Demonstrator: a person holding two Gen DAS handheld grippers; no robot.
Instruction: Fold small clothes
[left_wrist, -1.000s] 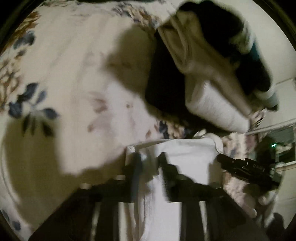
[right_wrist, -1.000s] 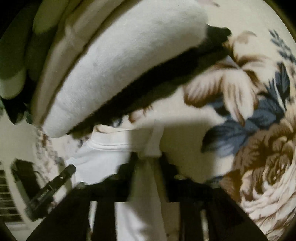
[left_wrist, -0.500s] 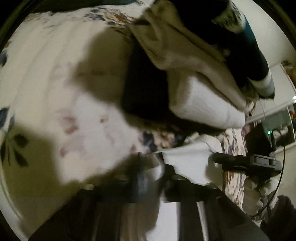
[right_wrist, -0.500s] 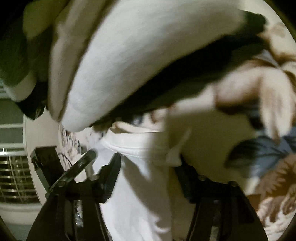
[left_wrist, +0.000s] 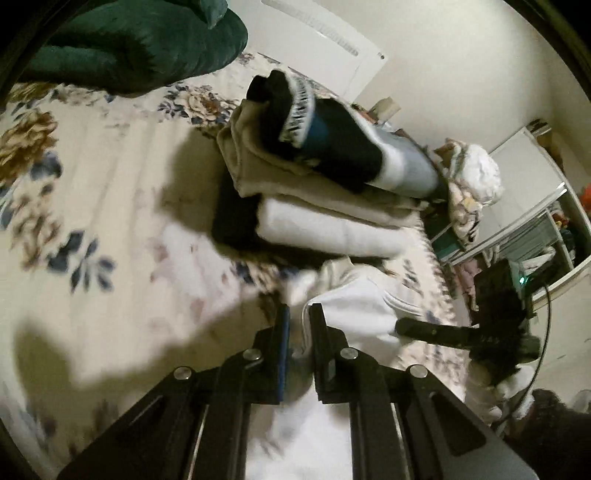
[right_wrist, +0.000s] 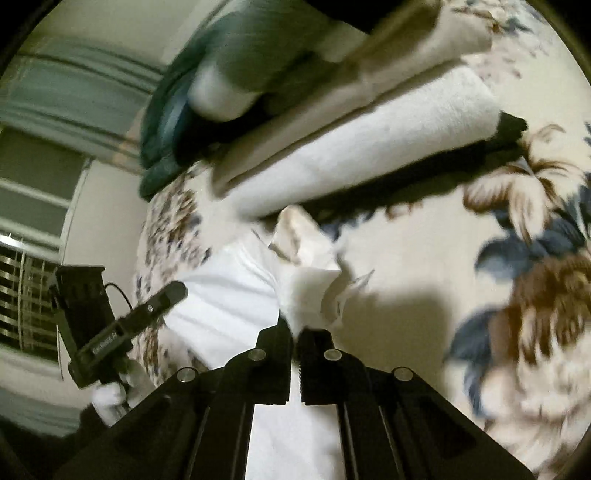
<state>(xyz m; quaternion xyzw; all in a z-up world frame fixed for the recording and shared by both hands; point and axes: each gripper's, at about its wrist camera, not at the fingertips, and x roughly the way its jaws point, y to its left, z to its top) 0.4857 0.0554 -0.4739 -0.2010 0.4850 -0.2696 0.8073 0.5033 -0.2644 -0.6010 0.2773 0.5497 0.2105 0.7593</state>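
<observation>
**Both grippers pinch the white shirt**

Now the left gripper (left_wrist: 298, 314) has its jaws pressed together on a fold of the white shirt (left_wrist: 354, 306). The right gripper (right_wrist: 295, 334) also has its jaws squeezed tight on a bunched-up bit of the same white shirt (right_wrist: 229, 306). The shirt lies on the flowery bedspread (left_wrist: 110, 192), between the two grippers. Just behind it sits a pile of folded clothes (left_wrist: 325, 192), with a white one near the bottom and dark ones on top. A dark green pillow (left_wrist: 140, 40) rests farther back.
</observation>
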